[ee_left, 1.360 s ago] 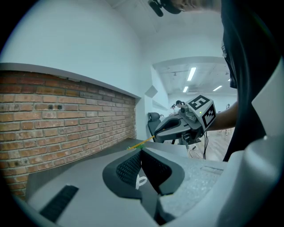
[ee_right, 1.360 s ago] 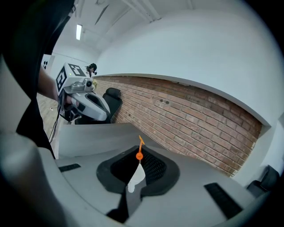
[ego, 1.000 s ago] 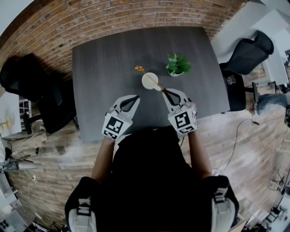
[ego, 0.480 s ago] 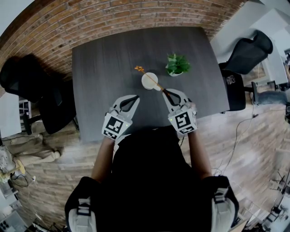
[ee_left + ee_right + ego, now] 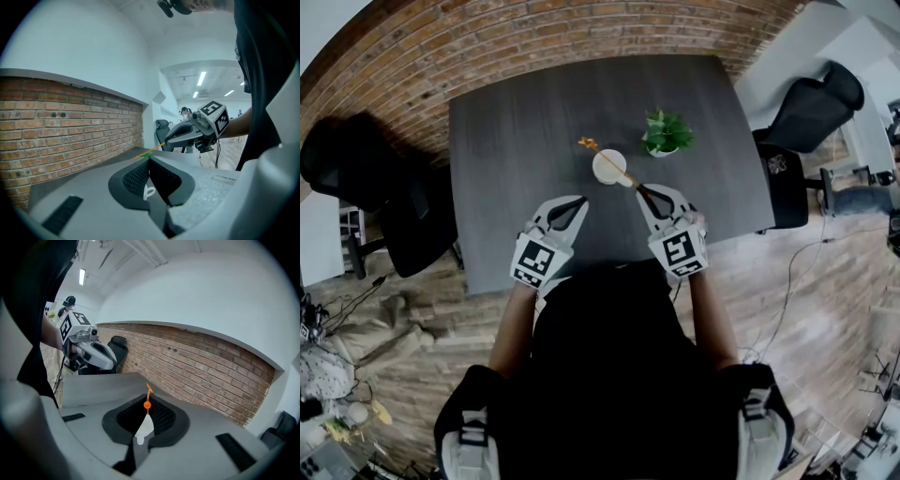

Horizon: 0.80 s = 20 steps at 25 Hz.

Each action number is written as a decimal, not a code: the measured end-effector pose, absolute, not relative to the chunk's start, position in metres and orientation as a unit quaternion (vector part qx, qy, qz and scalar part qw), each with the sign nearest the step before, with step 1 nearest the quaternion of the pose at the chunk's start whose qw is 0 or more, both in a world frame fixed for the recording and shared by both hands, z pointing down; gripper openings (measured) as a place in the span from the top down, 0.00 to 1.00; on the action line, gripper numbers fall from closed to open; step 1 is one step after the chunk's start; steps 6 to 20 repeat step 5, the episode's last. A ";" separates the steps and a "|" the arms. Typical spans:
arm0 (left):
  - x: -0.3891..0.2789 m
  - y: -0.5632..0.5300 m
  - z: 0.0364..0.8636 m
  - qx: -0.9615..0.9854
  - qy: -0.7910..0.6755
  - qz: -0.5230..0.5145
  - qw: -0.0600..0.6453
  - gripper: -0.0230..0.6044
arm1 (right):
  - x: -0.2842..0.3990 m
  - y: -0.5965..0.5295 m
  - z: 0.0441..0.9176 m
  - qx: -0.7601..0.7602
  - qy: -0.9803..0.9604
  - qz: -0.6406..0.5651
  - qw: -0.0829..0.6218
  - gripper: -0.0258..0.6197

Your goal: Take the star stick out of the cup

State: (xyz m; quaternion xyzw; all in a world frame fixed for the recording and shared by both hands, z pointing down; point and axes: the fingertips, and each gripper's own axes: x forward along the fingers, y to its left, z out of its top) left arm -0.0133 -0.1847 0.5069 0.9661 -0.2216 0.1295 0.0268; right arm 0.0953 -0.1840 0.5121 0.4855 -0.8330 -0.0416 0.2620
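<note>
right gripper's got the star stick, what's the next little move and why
Probably raise the right gripper straight up a little, with its jaws shut. They are closed on one end of the star stick, which in the head view slants across the white cup. Whether the stick has cleared the rim can't be told, so lifting before pulling sideways should avoid dragging or tipping the cup.

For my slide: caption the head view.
Right gripper grips the star stick at the white cup; left gripper shut nearby.

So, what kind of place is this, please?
Probably an office or workroom: a dark table by a brick wall, a black office chair beside it, and ceiling strip lights in the room beyond.
</note>
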 end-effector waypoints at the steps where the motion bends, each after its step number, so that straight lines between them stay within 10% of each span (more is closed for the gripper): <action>1: -0.013 -0.185 0.506 0.966 -0.221 0.129 0.024 0.96 | 0.095 -0.184 0.512 0.486 -0.833 -0.041 0.262 0.94; 20: -0.013 -0.186 0.503 0.967 -0.219 0.127 0.013 0.96 | 0.096 -0.184 0.512 0.486 -0.832 -0.040 0.264 0.94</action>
